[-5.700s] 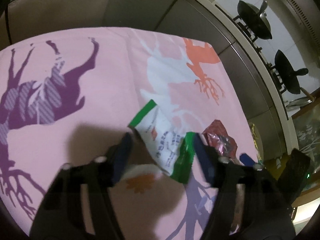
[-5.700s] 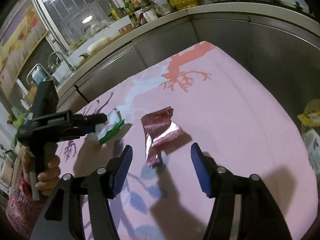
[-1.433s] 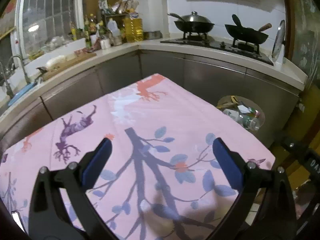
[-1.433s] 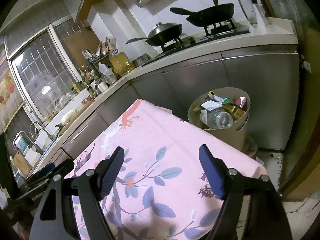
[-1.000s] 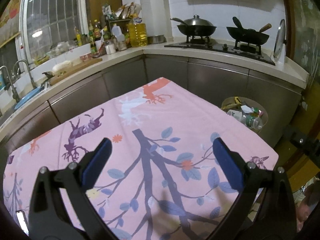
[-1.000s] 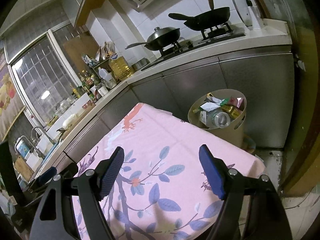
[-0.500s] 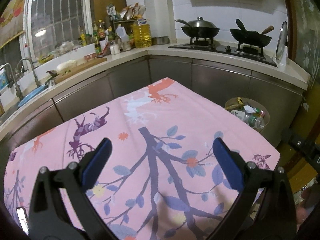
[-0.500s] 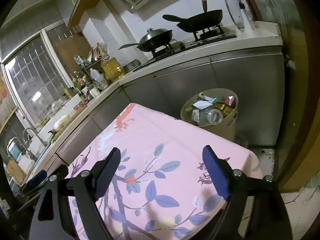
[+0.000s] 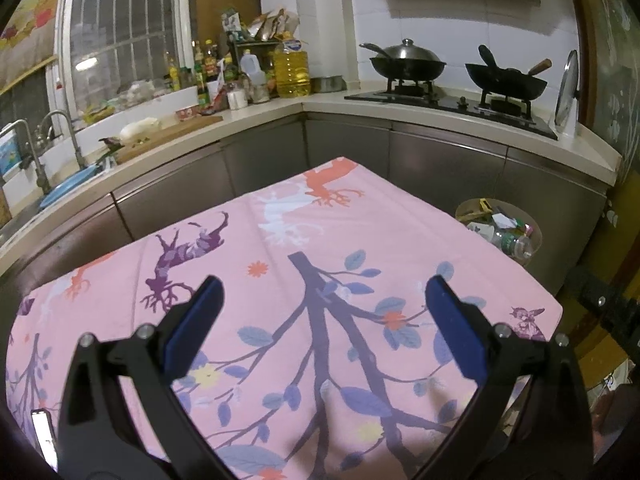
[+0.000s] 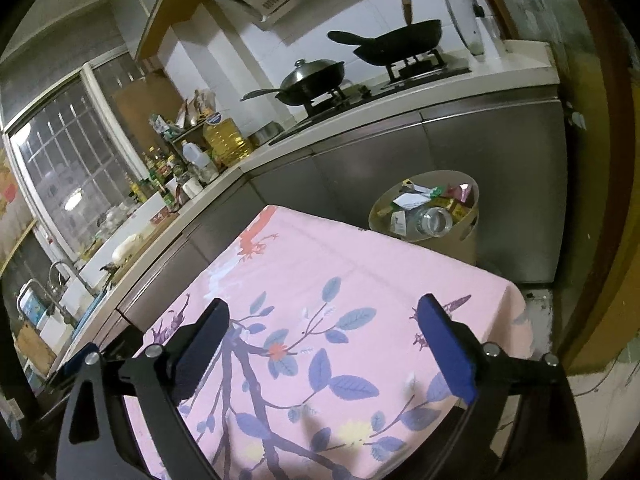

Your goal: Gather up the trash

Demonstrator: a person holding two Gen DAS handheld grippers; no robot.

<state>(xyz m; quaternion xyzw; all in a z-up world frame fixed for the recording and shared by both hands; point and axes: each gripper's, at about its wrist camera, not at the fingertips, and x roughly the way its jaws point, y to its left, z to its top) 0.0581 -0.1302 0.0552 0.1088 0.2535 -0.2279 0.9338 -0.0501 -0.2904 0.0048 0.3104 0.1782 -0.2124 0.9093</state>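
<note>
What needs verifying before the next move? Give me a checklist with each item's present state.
1. Left gripper empty: ok, its jaws stand wide with only cloth behind them.
2. Right gripper empty: ok, its jaws are opening and nothing is between them.
3. Pink tablecloth free of trash: ok for the part in view; the near edge is hidden behind the grippers.
4. Trash bin upright beside the table: ok.
5. Room left in the bin: cannot tell; the wrappers and the clear bottle lie close to the rim.
6. Trash on the floor or elsewhere: cannot tell, little floor shows.
</note>
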